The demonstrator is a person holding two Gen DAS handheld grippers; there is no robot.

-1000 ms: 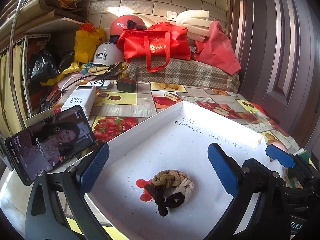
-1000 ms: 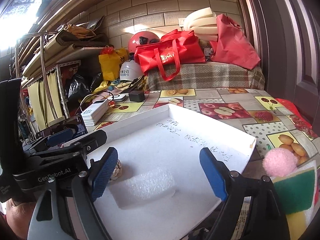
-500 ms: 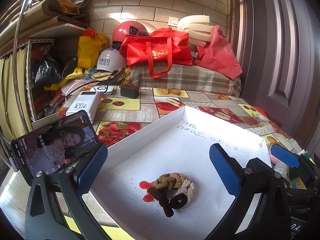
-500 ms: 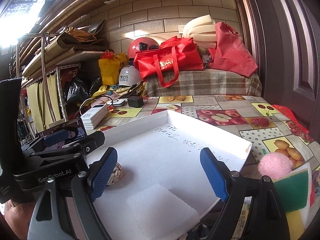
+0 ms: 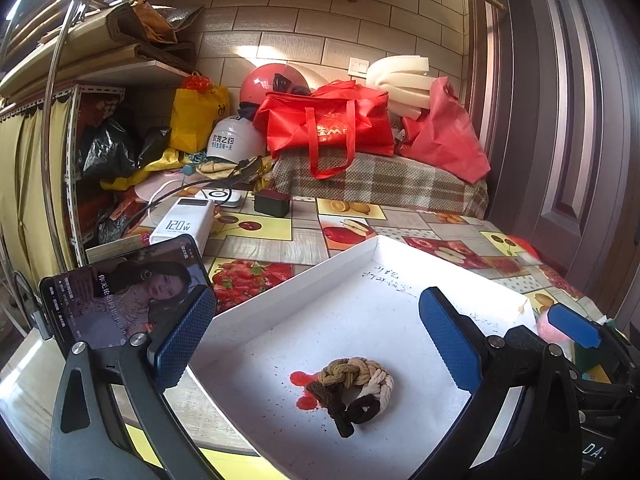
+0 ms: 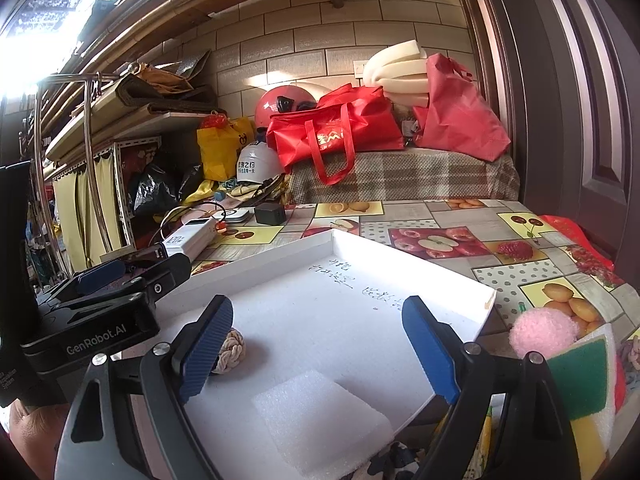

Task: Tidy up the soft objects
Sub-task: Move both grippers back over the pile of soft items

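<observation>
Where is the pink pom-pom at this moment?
In the right wrist view, the pink pom-pom lies on the fruit-print tablecloth, just right of the white tray and beside the green and yellow sponge.

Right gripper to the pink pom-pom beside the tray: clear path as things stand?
Probably yes. The right gripper is open and empty, and the pink pom-pom sits on the tablecloth just outside the white tray, uncovered; only the green sponge crowds it.
</observation>
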